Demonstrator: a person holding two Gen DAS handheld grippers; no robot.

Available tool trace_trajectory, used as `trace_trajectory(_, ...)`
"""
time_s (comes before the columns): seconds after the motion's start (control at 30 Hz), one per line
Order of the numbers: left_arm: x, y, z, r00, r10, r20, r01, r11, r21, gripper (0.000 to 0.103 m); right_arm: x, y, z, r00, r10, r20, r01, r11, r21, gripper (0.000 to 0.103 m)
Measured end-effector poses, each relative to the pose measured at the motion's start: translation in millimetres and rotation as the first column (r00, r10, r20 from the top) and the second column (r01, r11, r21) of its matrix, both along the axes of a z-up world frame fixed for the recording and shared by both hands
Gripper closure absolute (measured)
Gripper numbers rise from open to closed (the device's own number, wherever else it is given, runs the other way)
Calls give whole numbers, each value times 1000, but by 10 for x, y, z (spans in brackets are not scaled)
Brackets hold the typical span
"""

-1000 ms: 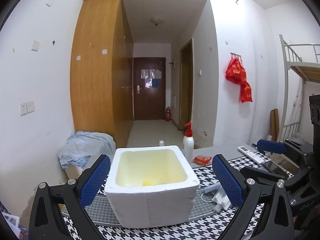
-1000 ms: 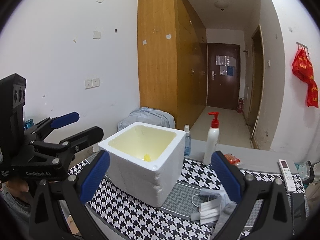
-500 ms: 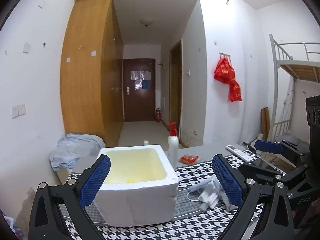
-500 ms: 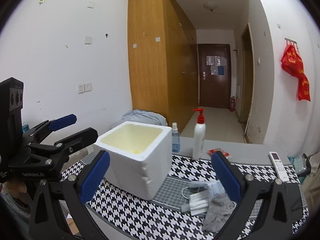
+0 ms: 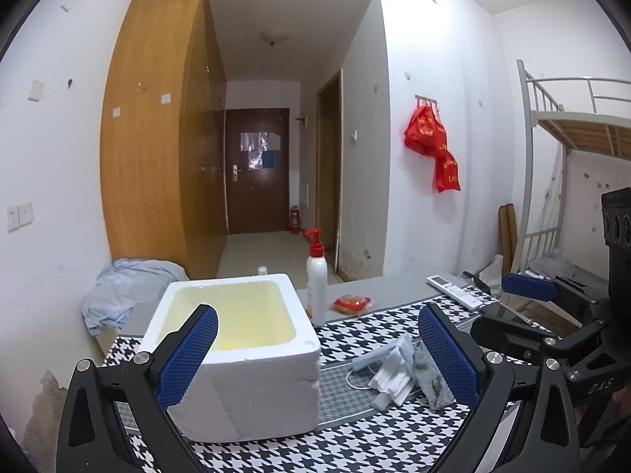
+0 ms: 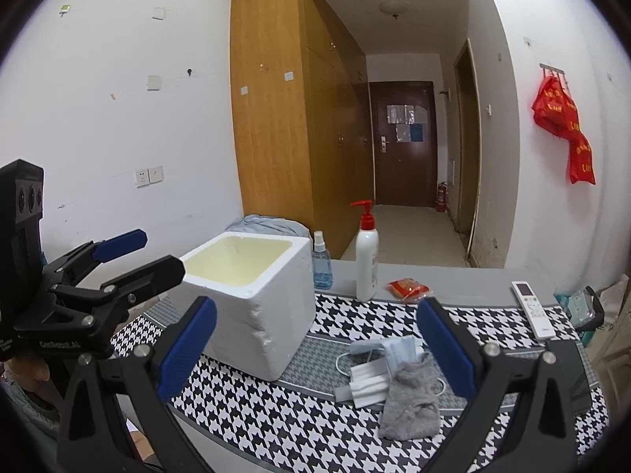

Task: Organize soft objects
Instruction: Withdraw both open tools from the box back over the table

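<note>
Grey sock (image 6: 414, 398) and face masks (image 6: 370, 378) heaped on houndstooth tabletop (image 6: 276, 425) at 3 o'clock of foam box (image 6: 252, 307), box floor mostly hidden, left gripper (image 5: 315, 358) and right gripper (image 6: 315, 347) jaws wide apart, empty.

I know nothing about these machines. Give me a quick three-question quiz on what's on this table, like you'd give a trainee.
1. True or false: the right claw is shut on the grey sock.
2. Which stands right beside the white foam box, on its far side?
A. the remote control
B. the blue spray bottle
C. the red packet
3. Fill in: the face masks and the sock lie on the ______-patterned cloth.

Key: 1. False; both that claw and the left claw are open and hold nothing. 2. B. 3. houndstooth.
</note>
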State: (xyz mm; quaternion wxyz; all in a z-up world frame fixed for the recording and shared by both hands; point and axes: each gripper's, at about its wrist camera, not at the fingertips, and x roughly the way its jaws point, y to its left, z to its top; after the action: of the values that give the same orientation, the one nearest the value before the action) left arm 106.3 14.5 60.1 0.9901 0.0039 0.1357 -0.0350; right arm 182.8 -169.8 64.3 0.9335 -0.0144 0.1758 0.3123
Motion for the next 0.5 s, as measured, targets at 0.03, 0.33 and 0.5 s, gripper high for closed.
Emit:
trace_trajectory(0.03,6,-4,-12,1000,-1,-4,1,1000,1,1,-5,-13,-11,1000,2,-1,-2,1000,1,0)
trace_trajectory(0.33,61,-51,-136,999,-32,-31,32,999,-9,1,6,-103,-108,1000,-20,-23,20,1000,5,0)
trace_trajectory(0.5,88,-62,-203,998,-46,-42,45,999,-18,1,28,-133,-167,999,-29,-41,29,1000,6,0)
